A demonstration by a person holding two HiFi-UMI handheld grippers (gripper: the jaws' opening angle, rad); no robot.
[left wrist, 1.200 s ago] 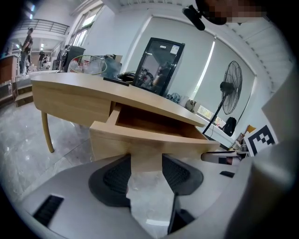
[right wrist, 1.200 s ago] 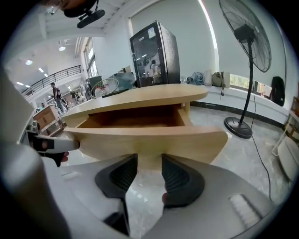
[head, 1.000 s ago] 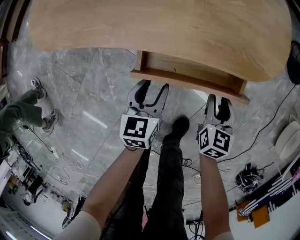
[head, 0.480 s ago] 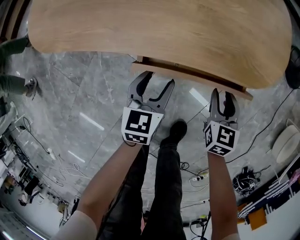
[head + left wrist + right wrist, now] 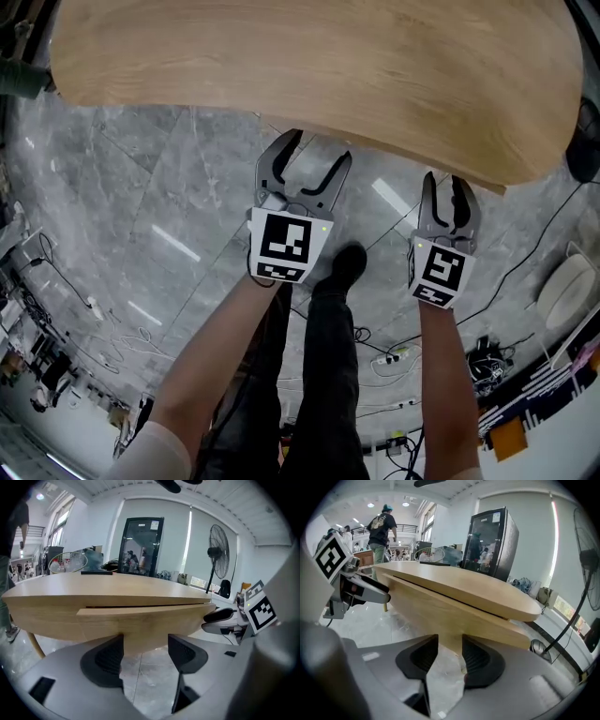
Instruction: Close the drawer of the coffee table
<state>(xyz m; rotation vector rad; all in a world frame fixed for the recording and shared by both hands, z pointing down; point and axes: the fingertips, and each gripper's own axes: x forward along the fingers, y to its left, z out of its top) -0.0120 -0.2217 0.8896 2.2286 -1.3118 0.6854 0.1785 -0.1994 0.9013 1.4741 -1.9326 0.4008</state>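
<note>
The oval wooden coffee table (image 5: pixel 319 66) fills the top of the head view. Its drawer front (image 5: pixel 140 620) sits almost flush under the top, with only a thin dark seam above it; from the head view the drawer is hidden beneath the top. My left gripper (image 5: pixel 311 155) is at the table's near edge. Its jaws have just been opening and stand wide, with nothing between them. My right gripper (image 5: pixel 444 186) is at the same edge further right, open with a narrow empty gap. In the right gripper view the drawer front (image 5: pixel 454 616) lies just beyond the fingertips (image 5: pixel 433 644).
The person's legs and a black shoe (image 5: pixel 342 267) stand between the grippers on grey marble floor. Cables (image 5: pixel 394 356) lie at the lower right. A glass-door cabinet (image 5: pixel 140 545) and a fan (image 5: pixel 218 555) stand behind the table; a person (image 5: pixel 379 527) is far off.
The drawer has slid from sticking out to under the table top. Both grippers moved toward the table with it, and the left jaws widened.
</note>
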